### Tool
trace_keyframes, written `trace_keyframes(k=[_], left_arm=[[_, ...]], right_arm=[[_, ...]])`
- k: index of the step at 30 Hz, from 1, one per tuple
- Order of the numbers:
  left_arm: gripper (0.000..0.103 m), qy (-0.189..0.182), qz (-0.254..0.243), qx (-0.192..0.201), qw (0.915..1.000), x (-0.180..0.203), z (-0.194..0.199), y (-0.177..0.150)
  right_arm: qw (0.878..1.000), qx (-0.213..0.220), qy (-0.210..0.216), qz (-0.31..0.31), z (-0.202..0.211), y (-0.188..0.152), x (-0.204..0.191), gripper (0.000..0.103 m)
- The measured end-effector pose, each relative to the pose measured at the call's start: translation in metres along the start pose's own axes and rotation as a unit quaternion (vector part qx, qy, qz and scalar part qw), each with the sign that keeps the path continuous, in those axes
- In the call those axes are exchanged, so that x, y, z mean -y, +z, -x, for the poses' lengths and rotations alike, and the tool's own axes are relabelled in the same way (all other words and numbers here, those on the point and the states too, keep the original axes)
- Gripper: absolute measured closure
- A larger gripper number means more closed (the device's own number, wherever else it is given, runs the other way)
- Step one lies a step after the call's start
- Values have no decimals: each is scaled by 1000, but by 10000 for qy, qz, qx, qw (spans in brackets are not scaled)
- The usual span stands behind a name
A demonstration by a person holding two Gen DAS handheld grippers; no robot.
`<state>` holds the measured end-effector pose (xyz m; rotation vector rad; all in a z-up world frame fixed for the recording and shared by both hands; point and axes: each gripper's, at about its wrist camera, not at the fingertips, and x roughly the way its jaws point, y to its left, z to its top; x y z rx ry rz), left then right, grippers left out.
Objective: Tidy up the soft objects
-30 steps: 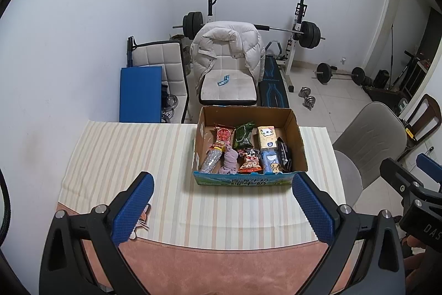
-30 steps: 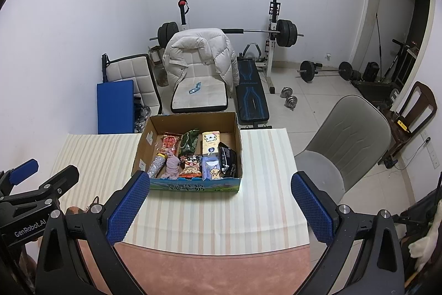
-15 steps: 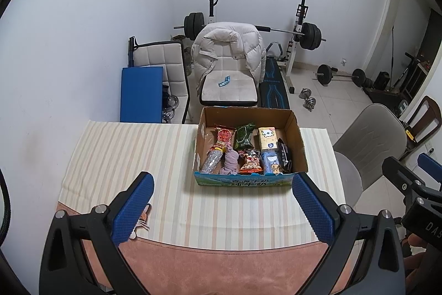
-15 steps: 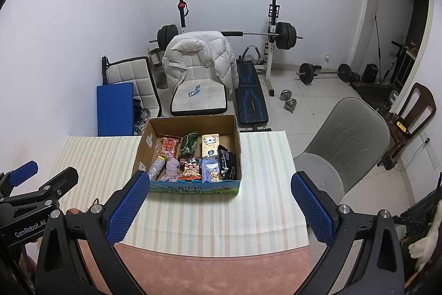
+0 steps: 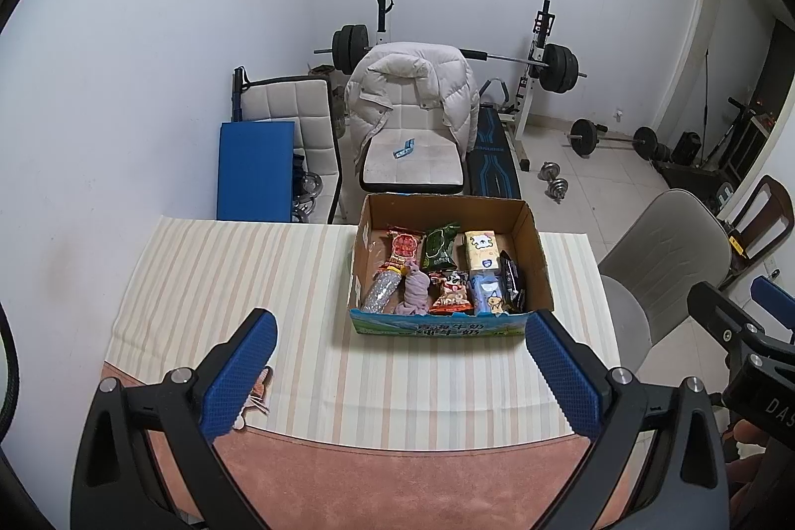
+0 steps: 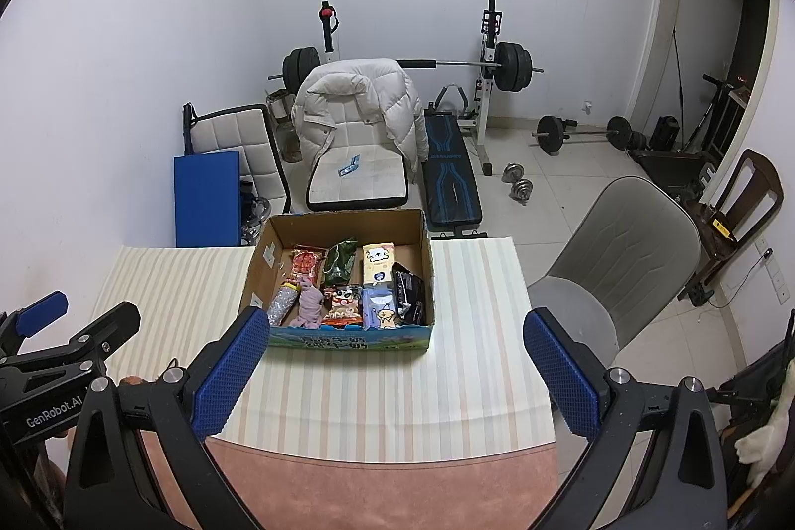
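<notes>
An open cardboard box point(image 5: 539, 254) point(image 6: 426, 249) stands on the striped tablecloth point(image 5: 238, 281) point(image 6: 472, 331). It holds several soft snack packs, a pink cloth point(image 5: 416, 292) point(image 6: 309, 305), a green pack point(image 5: 439, 245) point(image 6: 341, 258) and a yellow pack point(image 5: 480, 249) point(image 6: 378, 263). My left gripper point(image 5: 400, 373) is open and empty, held high over the table's near edge. My right gripper point(image 6: 392, 373) is open and empty, held the same way, just right of the left one.
A small pinkish object point(image 5: 258, 391) lies on the cloth by my left gripper's left finger. A white chair with a puffer jacket point(image 5: 412, 103), a blue board point(image 5: 253, 170), a weight bench point(image 5: 497, 162) and a grey chair point(image 5: 661, 262) stand beyond the table.
Both views have drifted slightly back, so the box sits a touch lower in frame. Both grippers stay open and empty.
</notes>
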<state>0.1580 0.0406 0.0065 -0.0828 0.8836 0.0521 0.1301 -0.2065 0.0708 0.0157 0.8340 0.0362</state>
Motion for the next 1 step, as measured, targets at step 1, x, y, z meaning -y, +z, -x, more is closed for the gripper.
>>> trace_keyframes(k=[1], left_arm=[[0,9,3,15,10000,0,1,1]], right_arm=[[10000,3,5,-10,0,0,0,0]])
